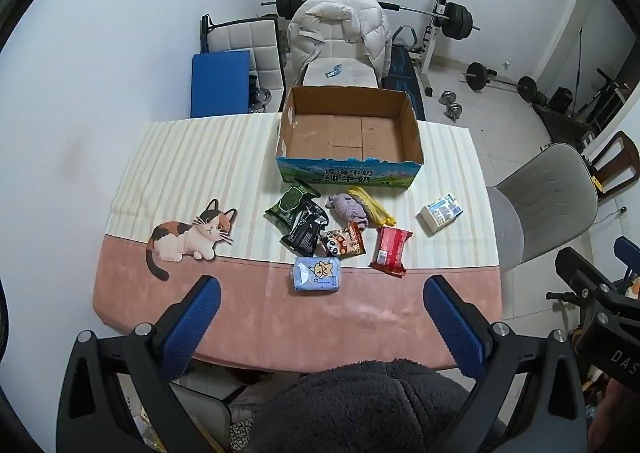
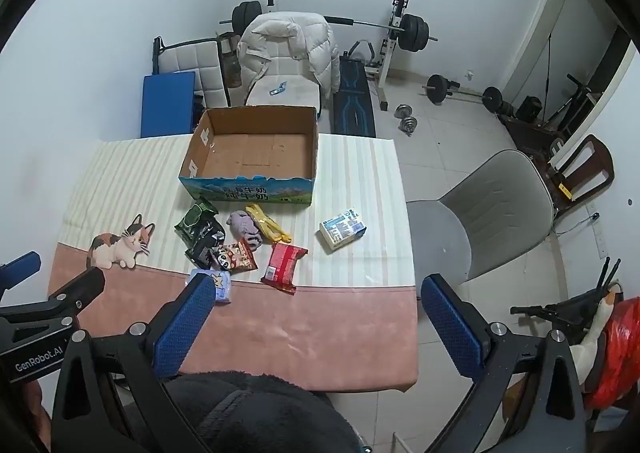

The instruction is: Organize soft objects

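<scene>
Left wrist view shows both grippers spread wide, holding nothing; the crowded packets may get pinched together.

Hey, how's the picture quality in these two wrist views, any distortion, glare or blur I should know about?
Left wrist view: strong fisheye bending, dark corners, the open brown cardboard box sharp, soft even light, faint shadows. Right wrist view: same curvature, the pink and cream striped tablecloth free of glare, the red snack packet in focus, the blue-padded right gripper slightly soft up close.
</scene>
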